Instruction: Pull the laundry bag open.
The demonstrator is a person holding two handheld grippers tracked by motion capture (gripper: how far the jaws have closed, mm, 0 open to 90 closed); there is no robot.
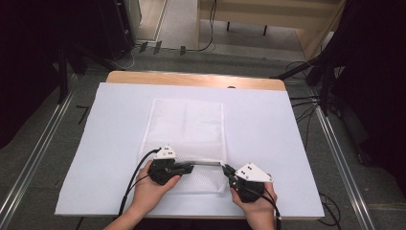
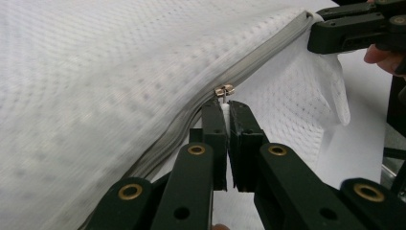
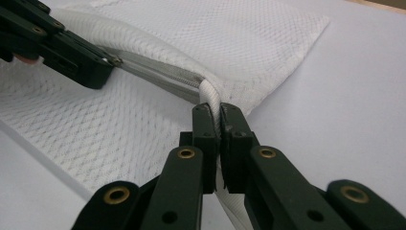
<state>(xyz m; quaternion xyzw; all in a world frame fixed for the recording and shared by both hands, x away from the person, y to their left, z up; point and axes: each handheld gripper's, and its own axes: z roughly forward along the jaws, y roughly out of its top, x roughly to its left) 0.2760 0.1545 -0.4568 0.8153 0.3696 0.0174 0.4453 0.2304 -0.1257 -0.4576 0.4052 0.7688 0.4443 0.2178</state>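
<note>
A white mesh bag (image 1: 186, 129) lies mid-worktop. The left tool (image 2: 226, 106) pinches the zip pull (image 2: 224, 91); the right tool (image 3: 216, 115) clamps the bag's right edge. Probably best: keep the zip (image 2: 268, 50) taut and draw the pull steadily along it.

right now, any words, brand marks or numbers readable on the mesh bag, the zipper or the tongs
None can be read.
Mesh laundry bag: plain white netting, no label or print visible.
Zipper pull: bare metal, too small to show any mark.
Left tongs and right tongs: plain black, brass rivets, no lettering.
</note>
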